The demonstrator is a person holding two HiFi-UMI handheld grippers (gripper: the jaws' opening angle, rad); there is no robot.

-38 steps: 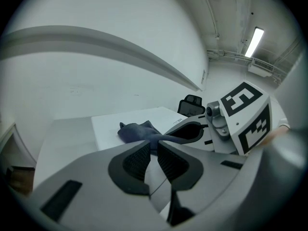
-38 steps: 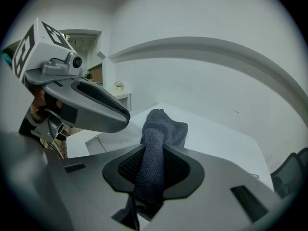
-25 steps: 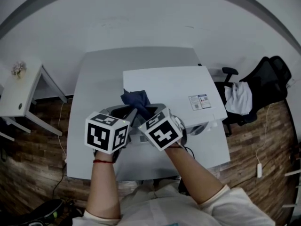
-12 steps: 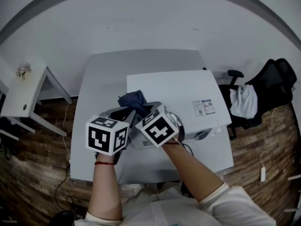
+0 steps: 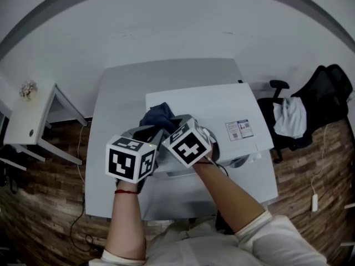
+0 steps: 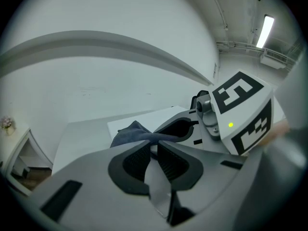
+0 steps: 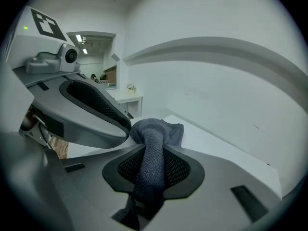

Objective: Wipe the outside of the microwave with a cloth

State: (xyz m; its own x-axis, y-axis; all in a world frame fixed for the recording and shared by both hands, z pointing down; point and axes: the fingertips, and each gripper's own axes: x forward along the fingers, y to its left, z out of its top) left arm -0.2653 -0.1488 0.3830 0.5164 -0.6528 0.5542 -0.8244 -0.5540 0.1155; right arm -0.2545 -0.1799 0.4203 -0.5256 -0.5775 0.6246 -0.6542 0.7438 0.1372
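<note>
The cloth (image 5: 158,114) sits bunched on top of the microwave (image 5: 222,107), near its left edge and slightly further back than a second ago. My right claw (image 5: 173,125) pinches it deep between the pads, and my left claw (image 5: 155,131) nips it at the tips. I judge the top stroke is advancing, with the front and sides still to do.
</note>
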